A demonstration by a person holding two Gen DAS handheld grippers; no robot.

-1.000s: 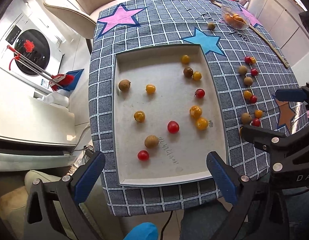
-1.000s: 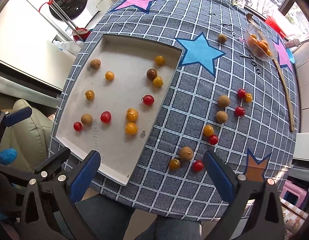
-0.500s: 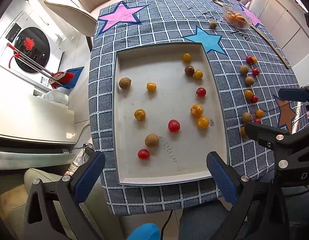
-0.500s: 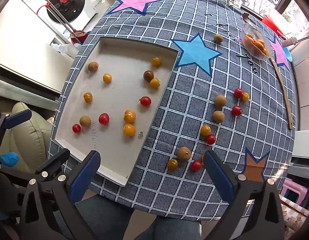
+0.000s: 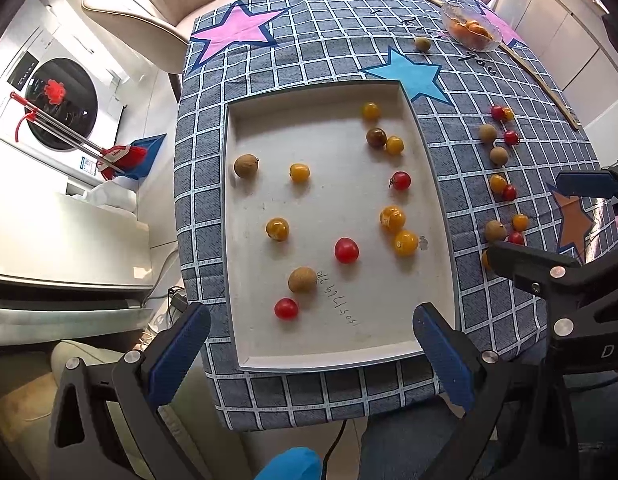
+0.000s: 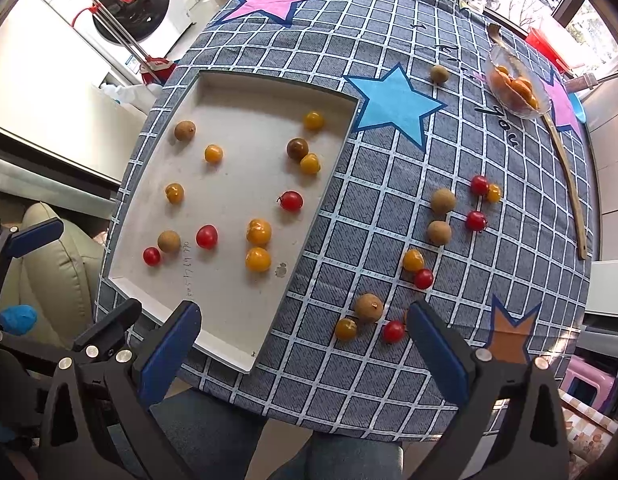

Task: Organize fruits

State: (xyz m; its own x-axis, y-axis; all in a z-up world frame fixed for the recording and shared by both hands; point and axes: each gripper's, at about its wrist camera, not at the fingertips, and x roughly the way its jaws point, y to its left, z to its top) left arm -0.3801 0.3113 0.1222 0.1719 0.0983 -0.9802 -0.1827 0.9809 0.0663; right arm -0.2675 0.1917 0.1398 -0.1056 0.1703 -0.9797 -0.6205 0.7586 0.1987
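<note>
Checked tablecloth (image 5: 309, 52); tray (image 5: 437, 184) lengthwise away.

The tray's (image 5: 437, 184) near edge strip lies bare, giving open access; fruit is scattered through its middle. Right of the tray, a line of loose fruits (image 6: 441, 216) crowds the counter (image 6: 389, 360); its far right corner holds a glass bowl (image 6: 517, 88) and long wooden spoon (image 6: 569, 176).

- Red cherry tomatoes (image 6: 206, 236): seven; three in the tray (image 6: 237, 120), four on the cloth (image 6: 369, 200) at 3 o'clock from it.
- Yellow cherry tomatoes (image 6: 258, 259): ten; six in the tray, four on the cloth, one of those half hidden.
- Brown longans (image 6: 443, 201): seven; three in the tray, one of them darker, and four on the cloth.
- Tray: one.
- Glass bowl (image 6: 541, 96), at 1 o'clock on the cloth: one; its orange fruits are too bunched to count.
- Wooden spoon (image 6: 569, 184): one.
</note>
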